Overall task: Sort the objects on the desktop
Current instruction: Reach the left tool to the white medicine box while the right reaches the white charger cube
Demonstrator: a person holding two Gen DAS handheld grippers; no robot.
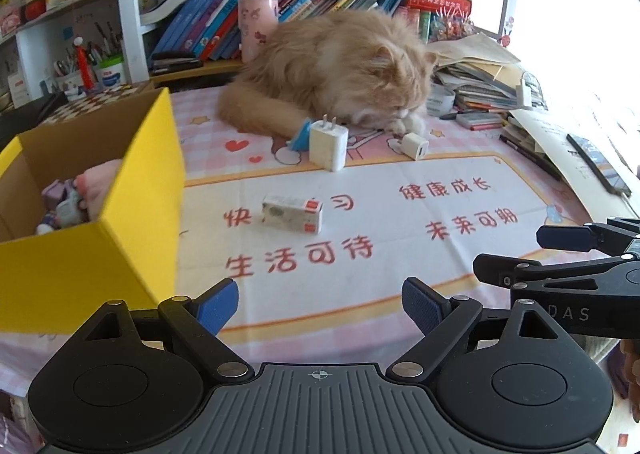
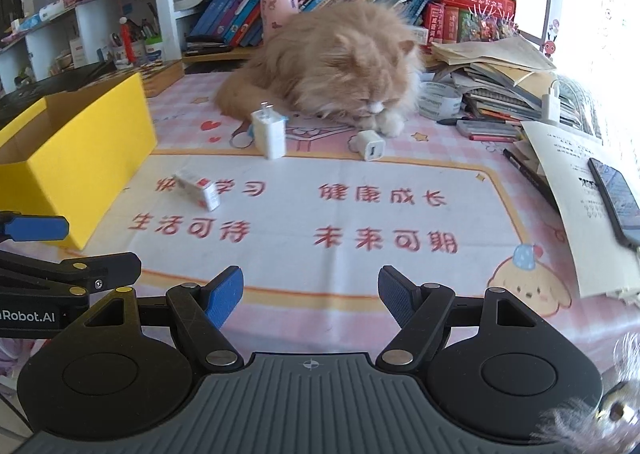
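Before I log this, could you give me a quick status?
Both grippers, left and right, open, empty. Small box loose on mat. Cat crowds chargers.

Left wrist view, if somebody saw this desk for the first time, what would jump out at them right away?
A fluffy orange cat lies curled at the back of the desk mat, in front of the bookshelf. At the left stands an open yellow box with items already inside. Between them, a large white charger stands with prongs up, a smaller white charger lies by the cat's paws, and a small printed box lies nearer the open left gripper.
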